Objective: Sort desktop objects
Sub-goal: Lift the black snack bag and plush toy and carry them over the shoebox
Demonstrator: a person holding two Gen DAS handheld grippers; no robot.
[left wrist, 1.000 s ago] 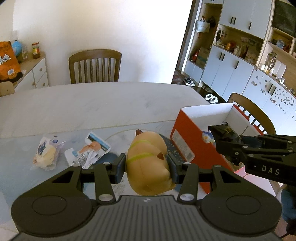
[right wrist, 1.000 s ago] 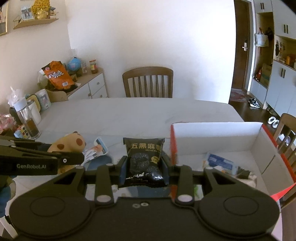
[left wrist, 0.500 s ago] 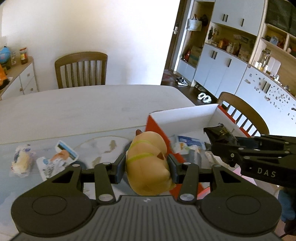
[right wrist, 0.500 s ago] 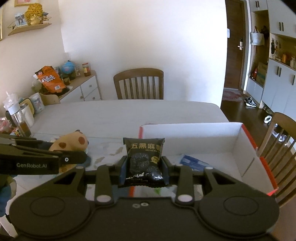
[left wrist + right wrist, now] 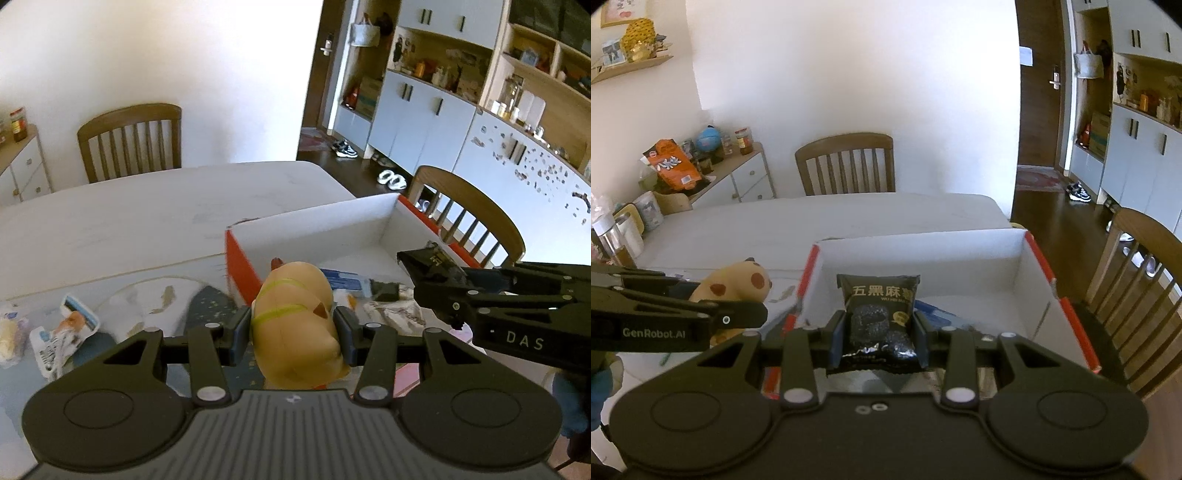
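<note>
white tabletop (image 5: 147, 221) carries an open box (image 5: 923, 251). left gripper (image 5: 293, 330) clamps a plush toy (image 5: 299, 325) by the box's near corner; right gripper (image 5: 877, 334) clamps a black snack packet (image 5: 879, 317) above the box. carrying step; next, likely release both inside.

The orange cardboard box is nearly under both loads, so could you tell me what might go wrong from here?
1. The tan plush toy, bulging past the left hand-held gripper, might clip the orange cardboard box's wall.
2. The right hand-held gripper, holding the black snack packet, sits close beside the left; they could collide over the box.
</note>
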